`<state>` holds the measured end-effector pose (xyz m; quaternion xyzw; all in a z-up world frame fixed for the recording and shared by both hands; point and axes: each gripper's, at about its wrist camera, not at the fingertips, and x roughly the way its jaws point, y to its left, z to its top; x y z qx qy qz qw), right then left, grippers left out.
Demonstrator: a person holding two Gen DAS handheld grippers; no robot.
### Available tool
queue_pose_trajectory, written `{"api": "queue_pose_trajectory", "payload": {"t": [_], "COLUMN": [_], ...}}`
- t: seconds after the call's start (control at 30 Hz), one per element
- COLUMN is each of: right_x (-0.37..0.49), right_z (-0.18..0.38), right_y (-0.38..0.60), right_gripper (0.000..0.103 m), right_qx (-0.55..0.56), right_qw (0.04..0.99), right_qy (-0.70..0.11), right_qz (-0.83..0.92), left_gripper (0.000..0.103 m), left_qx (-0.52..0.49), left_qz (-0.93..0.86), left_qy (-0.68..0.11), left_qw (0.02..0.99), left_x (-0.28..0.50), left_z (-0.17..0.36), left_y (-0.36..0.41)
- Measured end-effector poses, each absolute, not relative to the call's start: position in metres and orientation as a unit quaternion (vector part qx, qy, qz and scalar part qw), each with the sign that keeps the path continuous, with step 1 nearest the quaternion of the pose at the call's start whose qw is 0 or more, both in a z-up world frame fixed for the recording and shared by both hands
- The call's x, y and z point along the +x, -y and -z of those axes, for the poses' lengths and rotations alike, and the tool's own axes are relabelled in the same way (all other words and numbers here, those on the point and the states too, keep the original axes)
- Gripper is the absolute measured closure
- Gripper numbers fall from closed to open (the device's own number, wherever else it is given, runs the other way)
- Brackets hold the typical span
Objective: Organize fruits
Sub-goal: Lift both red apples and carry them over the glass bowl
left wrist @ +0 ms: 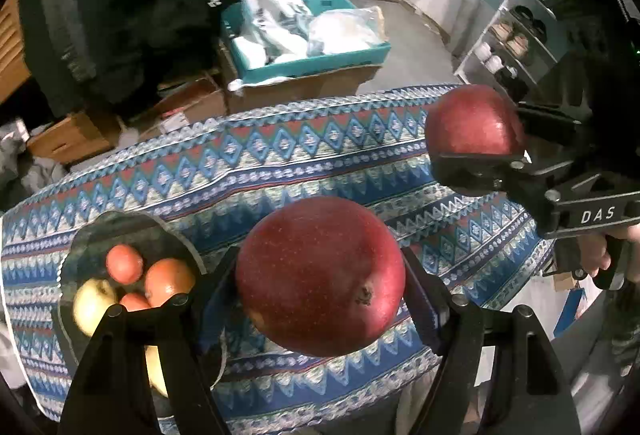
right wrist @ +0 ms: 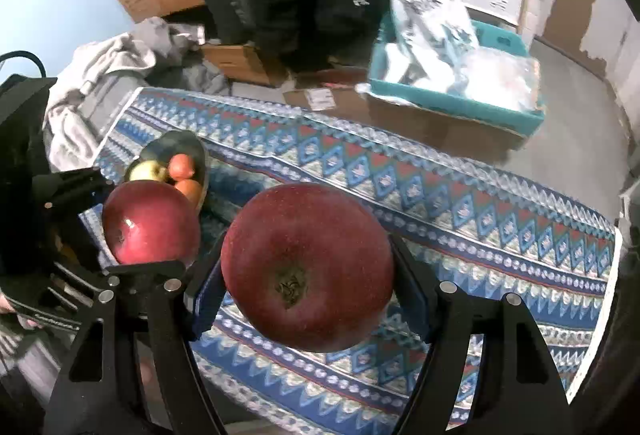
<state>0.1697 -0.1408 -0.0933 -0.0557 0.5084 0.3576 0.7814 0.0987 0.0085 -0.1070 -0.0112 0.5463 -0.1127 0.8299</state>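
Both sets of fingers are pinching fruit: our left gripper (left wrist: 320, 275) clamps a big red apple (left wrist: 320, 275) btwn its pads, and our right gripper (right wrist: 308, 279) squeezes a second red apple (right wrist: 308, 279) the same way, blossom end facing the cam. Both apples hang in the air above the patterned cloth (left wrist: 304, 155), not touching it. Moving outward, in the left wrist view the right gripper w/ its apple sits at approx 2 o'clock, and the glass bowl (left wrist: 104, 227) at 8 o'clock just beside the left fingers. Bowl already holds a yellow-green apple (left wrist: 92, 303) plus a few orange fruits (left wrist: 168, 281), so part of the sorting looks done. We reckon what's left is getting these two reds down into the bowl, or wherever they belong; can't tell the target for sure. Beyond the table, a teal crate (left wrist: 320, 63) of plastic bags at 12 o'clock, not part of the job.
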Motion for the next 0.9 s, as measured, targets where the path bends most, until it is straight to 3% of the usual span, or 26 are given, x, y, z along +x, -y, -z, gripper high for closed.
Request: {"api": "queue_pose_trajectory", "payload": {"t": [0.9], "right_x": [0.149], "right_z": [0.094], "right_y": [-0.018], "right_gripper": [0.028], "right_qx": [-0.095], "right_qw": [0.725], "right_qy": [-0.521], "right_qz": [-0.441], "left_gripper": [0.025], "left_qx": [-0.078], "left_qz": [0.007], "left_qy": [-0.549], "left_qw": [0.832], "left_x": [0.054], "left_z": [0.135], "left_y": [-0.161]}}
